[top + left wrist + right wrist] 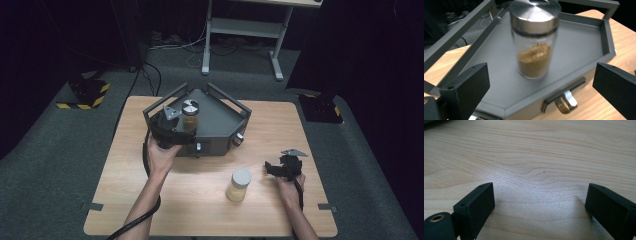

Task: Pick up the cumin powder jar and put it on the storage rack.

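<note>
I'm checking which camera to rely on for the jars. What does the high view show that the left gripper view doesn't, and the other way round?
High view alone: a second jar standing on the wooden table, the right hand-held gripper open beside it, and both forearms.

Left gripper view alone: the brown powder part-filling the jar, and a metal ring pull on the tray's front, up close.

Both: the steel-lidded jar upright on the grey tray, with the left hand-held gripper open, not touching it.
</note>
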A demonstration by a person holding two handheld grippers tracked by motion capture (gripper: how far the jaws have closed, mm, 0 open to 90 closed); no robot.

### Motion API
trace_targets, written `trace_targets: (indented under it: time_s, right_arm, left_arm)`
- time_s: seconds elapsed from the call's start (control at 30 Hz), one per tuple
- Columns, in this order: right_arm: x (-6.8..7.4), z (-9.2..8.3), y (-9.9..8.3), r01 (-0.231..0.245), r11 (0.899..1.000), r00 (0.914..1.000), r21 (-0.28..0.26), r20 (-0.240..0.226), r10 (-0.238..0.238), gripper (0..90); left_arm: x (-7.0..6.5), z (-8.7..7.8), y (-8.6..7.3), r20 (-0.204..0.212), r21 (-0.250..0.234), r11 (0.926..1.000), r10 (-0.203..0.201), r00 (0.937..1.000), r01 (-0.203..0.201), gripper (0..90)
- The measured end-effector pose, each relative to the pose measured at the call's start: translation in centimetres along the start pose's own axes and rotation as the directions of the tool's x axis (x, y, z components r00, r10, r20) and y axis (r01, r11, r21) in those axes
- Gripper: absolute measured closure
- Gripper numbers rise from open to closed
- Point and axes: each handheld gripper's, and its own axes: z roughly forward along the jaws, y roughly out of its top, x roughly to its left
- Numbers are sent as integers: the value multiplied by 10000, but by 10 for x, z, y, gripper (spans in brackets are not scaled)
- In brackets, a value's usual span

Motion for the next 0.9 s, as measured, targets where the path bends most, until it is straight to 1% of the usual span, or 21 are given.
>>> trace_targets:
  time_s: [0.2, 0.33, 0.4, 0.53, 0.57, 0.67, 0.77, 0.9]
  right_arm:
    - [0, 0, 0, 1, 10000, 10000, 2, 3, -1, 85]
    - [0, 0, 0, 1, 10000, 10000, 2, 4, -1, 84]
    - [0, 0, 0, 1, 10000, 10000, 2, 4, -1, 85]
    - [0, 0, 0, 3, 10000, 10000, 2, 8, -3, 84]
    - [0, 0, 0, 1, 10000, 10000, 2, 8, -1, 84]
    - [0, 0, 0, 2, 10000, 10000, 1, 10, -2, 84]
    - [0, 0, 0, 1, 10000, 10000, 2, 9, -1, 85]
    - [0, 0, 0, 3, 10000, 10000, 4, 12, -3, 85]
  left_arm:
    - [-4, -11, -20, 57, -108, 9999, 96, 9999, -95, 3]
    - [-3, -16, -34, 94, -100, 9999, 1, 10000, 0, 3]
    - [-4, -17, -40, 46, -65, 9999, -77, 10000, 78, 3]
    - [-2, -15, -51, 6, 53, 9998, -207, 9998, 207, 3]
    - [-1, -14, -56, 29, 96, 9994, -333, 9994, 333, 3]
    - [-2, -11, -64, -74, 175, 9988, -453, 9989, 454, 3]
    - [-3, -7, -74, -278, 276, 9987, -419, 9987, 427, 3]
    - [-6, -3, -84, -440, 369, 9984, -401, 9982, 418, 3]
